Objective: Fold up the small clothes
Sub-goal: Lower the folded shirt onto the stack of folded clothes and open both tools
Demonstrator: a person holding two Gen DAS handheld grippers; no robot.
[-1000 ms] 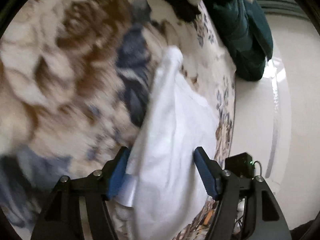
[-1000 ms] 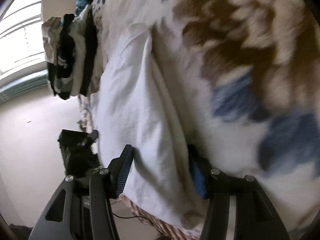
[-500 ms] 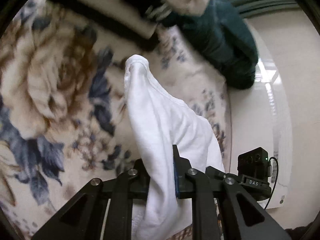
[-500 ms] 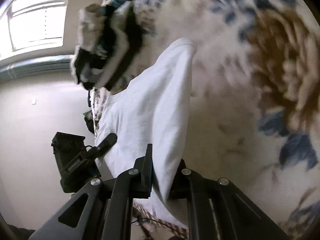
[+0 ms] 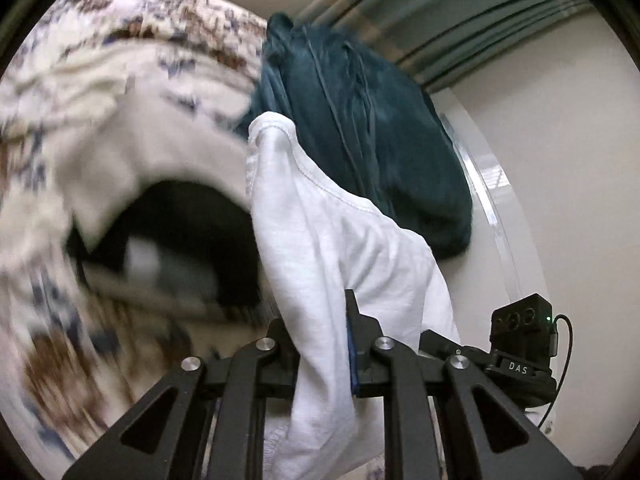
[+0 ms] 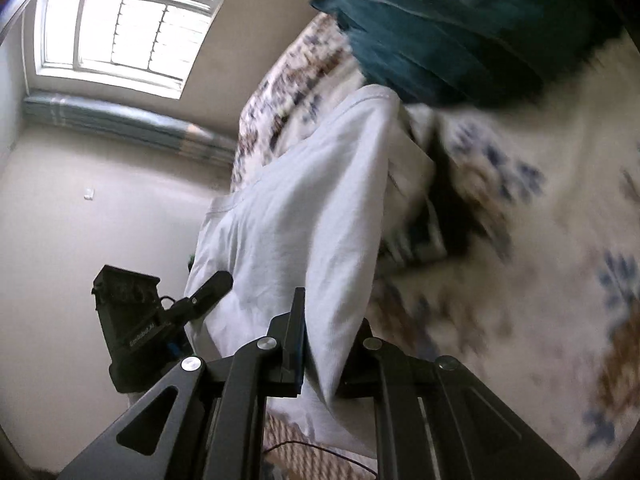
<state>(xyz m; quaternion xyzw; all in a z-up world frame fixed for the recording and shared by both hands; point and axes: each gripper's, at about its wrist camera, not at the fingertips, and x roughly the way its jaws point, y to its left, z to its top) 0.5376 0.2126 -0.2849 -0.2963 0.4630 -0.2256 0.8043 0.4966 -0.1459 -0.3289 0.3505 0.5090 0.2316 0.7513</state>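
Observation:
A small white garment (image 5: 336,248) is stretched between both grippers and lifted off the floral bed cover. My left gripper (image 5: 324,356) is shut on one edge of it; the cloth hangs down through the jaws. My right gripper (image 6: 324,344) is shut on the other edge of the white garment (image 6: 304,216). Its far hemmed corner points at the clothes pile. Each view shows the other gripper's black camera body beside the cloth.
A dark teal garment (image 5: 360,128) lies beyond the white one, also in the right wrist view (image 6: 440,40). A black and cream clothes pile (image 5: 168,232) sits on the floral cover (image 6: 540,240). A window (image 6: 116,20) and striped curtains (image 5: 440,20) are behind.
Both grippers closed on the white garment's edges, then lifted and tilted up with it, so the views swung from the bed cover toward the wall and clothes pile.

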